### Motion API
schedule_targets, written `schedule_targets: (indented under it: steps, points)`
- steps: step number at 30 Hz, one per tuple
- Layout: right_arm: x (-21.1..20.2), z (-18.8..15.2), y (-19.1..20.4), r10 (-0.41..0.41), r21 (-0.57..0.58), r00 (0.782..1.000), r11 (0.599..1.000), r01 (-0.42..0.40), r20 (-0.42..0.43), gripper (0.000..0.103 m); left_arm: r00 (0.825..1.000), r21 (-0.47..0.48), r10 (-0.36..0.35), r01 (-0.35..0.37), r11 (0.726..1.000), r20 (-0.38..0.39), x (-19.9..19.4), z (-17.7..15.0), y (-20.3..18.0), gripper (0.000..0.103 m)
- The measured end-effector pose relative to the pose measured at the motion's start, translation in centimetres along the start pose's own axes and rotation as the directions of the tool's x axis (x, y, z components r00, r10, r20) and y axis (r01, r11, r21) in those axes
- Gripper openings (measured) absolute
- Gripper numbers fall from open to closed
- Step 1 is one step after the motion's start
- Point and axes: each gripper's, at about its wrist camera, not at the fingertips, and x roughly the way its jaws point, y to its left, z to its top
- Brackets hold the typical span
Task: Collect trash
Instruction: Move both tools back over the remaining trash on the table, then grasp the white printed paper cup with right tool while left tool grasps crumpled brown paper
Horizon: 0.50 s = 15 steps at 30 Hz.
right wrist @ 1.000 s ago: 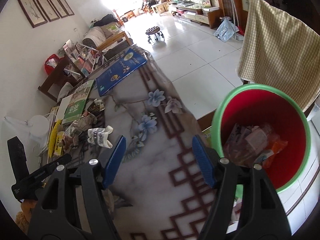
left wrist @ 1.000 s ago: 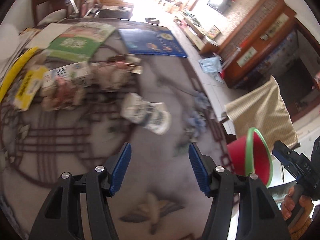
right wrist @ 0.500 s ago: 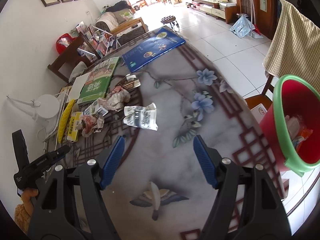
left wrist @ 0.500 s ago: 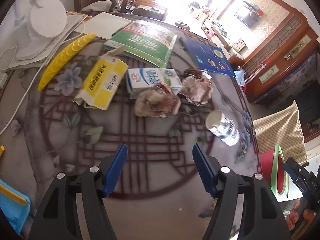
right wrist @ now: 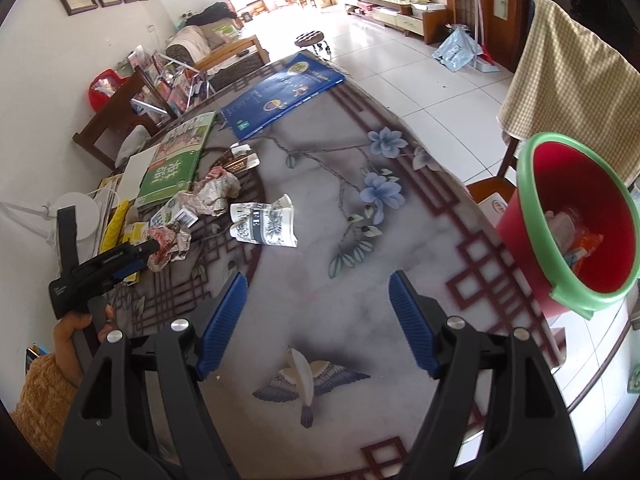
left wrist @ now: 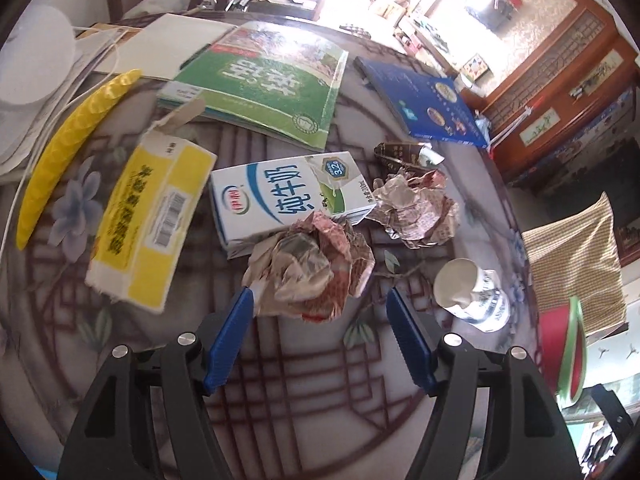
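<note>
My left gripper [left wrist: 320,312] is open, its blue pads just short of a crumpled paper wad [left wrist: 312,268] on the patterned table. Behind the wad lie a white milk carton [left wrist: 288,196], a yellow box [left wrist: 148,220], a second crumpled wad [left wrist: 416,208] and a crushed paper cup [left wrist: 472,296]. My right gripper [right wrist: 318,308] is open and empty over bare table, with the crushed cup [right wrist: 266,226] ahead to its left. The red bin with a green rim [right wrist: 580,224] hangs off the table's right edge and holds some trash. The left gripper body [right wrist: 100,272] shows at the wad [right wrist: 170,244].
A green book [left wrist: 272,80], a blue book [left wrist: 424,100], a yellow curved strip [left wrist: 68,148] and a white round device [left wrist: 32,60] lie at the table's far side. A chair with a checked cloth [right wrist: 560,80] stands behind the bin. The table edge runs along the right.
My left gripper has swung left from the cup and closed in on the crumpled wad. My right gripper has turned away from the bin toward the table; the bin now sits at the right.
</note>
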Motion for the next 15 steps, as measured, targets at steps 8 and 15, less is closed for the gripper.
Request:
schedule_targets:
  steps: [8,15]
  points:
    - [1.1,0.4,0.4,-0.013,-0.011,1.0,1.0,0.012,-0.026,0.072,0.999,-0.024,-0.015,0.014,1.0,-0.045,1.4,-0.6,1.6,0.017]
    - [5.7,2.2,4.8,0.002,-0.197,0.993,0.98,-0.025,-0.115,0.078,1.0,0.047,0.029,-0.029,0.998,0.004,-2.4,-4.4,2.1,0.015]
